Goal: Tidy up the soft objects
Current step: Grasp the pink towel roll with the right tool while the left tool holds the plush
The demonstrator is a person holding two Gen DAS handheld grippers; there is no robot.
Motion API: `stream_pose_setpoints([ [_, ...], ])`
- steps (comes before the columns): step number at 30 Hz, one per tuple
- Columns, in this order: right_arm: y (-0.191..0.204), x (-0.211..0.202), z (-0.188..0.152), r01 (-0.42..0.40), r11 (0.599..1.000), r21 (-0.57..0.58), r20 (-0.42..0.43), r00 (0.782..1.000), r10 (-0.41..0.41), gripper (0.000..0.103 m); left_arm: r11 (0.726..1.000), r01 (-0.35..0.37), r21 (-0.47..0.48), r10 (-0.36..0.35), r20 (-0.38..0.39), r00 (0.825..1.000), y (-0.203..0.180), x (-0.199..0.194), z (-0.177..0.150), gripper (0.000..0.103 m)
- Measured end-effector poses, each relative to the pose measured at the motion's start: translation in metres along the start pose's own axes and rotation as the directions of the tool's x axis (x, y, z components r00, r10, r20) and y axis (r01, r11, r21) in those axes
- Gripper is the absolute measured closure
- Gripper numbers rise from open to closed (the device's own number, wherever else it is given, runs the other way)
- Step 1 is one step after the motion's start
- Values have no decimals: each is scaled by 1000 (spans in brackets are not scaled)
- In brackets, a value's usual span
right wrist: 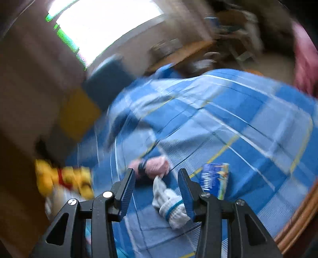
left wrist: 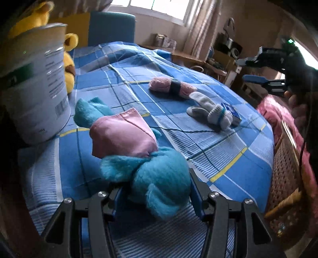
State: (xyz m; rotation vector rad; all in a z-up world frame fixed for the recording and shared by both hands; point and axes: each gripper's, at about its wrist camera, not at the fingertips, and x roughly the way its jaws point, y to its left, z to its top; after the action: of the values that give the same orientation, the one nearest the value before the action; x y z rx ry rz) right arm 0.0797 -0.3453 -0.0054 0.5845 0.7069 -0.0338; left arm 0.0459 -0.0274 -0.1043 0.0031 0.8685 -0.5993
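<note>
Turquoise plush toy point(left wrist: 159, 184) lies gripped in the left gripper point(left wrist: 154, 190), body running toward the bed's far-left corner; right gripper point(right wrist: 157, 190) hangs spread, empty, above the white socks point(right wrist: 169, 200).

Your daylight comes from the window point(left wrist: 157, 10), blown out white. Below the window, the bedspread point(left wrist: 218, 158) is lit softly. Your left view is sharp; the right smears with motion blur. Fisheye corners go dark.

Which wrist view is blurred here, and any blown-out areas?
Right wrist: heavy motion smear over the plaid cover and yellow plush; window blown out. Left wrist: mostly sharp, teal plush soft up close, window overexposed, fisheye bending at the edges.
</note>
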Motion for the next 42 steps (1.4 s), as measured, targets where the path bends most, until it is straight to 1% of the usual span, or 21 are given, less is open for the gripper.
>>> stream_pose_setpoints([
  [2,29,18,-2,19,985,-170,-69,997,-31,58,1000,3,-8,-3,4,1000,0,-2,0,47],
  [4,66,50,-9,18,930,-368,-159,984,-81,58,1000,8,-14,-8,6,1000,1,-3,-1,47],
  [5,75,59,-13,14,909,-416,-181,978,-98,58,1000,11,-17,-11,6,1000,2,-3,-1,47],
  [7,101,93,-21,18,822,-569,-229,957,-180,58,999,19,-27,-19,7,1000,3,-4,-2,47],
  [9,116,124,-27,39,733,-679,-233,935,-266,56,999,28,-40,-27,5,1000,5,-4,-2,47],
  [11,123,150,-30,62,655,-753,-219,915,-338,48,998,34,-49,-34,3,999,7,-3,-1,47],
  [13,126,179,-32,74,570,-819,-211,883,-419,45,998,39,-53,-39,2,999,7,-3,-1,47],
  [16,116,209,-29,96,502,-860,-202,837,-508,43,997,49,-64,-49,2,999,10,-2,-1,47],
  [20,103,237,-24,119,501,-857,-210,808,-551,43,996,58,-72,-58,1,998,11,-2,-2,46],
  [21,102,238,-23,129,512,-849,-201,818,-539,57,995,59,-75,-59,1,998,11,-2,-2,46],
  [22,103,238,-22,143,520,-842,-190,823,-535,61,995,58,-77,-58,1,998,11,-2,-2,46],
  [23,104,237,-21,156,525,-837,-181,825,-535,63,995,57,-79,-57,1,998,11,-2,-1,46],
  [27,127,217,-26,145,557,-818,-163,870,-466,65,995,51,-82,-51,2,999,11,-2,-2,46],
  [29,142,201,-32,106,598,-794,-185,896,-404,64,995,50,-83,-50,1,999,11,-2,-2,46],
  [30,148,195,-35,64,643,-763,-239,896,-373,64,996,48,-78,-48,1,999,10,-2,-2,46],
  [31,151,191,-40,7,701,-713,-323,885,-337,64,996,46,-74,-46,0,999,9,-3,-2,46],
  [33,153,185,-56,-56,765,-641,-424,857,-293,64,996,41,-76,-41,-2,999,8,-6,-2,47],
  [36,153,178,-93,-62,783,-619,-470,828,-306,63,997,23,-67,-23,-8,1000,6,-11,-2,48],
  [37,150,177,-101,-56,779,-624,-461,831,-310,62,998,19,-64,-20,-10,1000,5,-13,-3,48],
  [39,147,170,-112,-21,767,-642,-390,870,-303,62,999,9,-50,-10,-9,1000,2,-18,-4,49],
  [42,144,167,-117,-6,770,-639,-360,886,-292,62,999,9,-36,-9,1,1000,-1,-30,-8,49],
])
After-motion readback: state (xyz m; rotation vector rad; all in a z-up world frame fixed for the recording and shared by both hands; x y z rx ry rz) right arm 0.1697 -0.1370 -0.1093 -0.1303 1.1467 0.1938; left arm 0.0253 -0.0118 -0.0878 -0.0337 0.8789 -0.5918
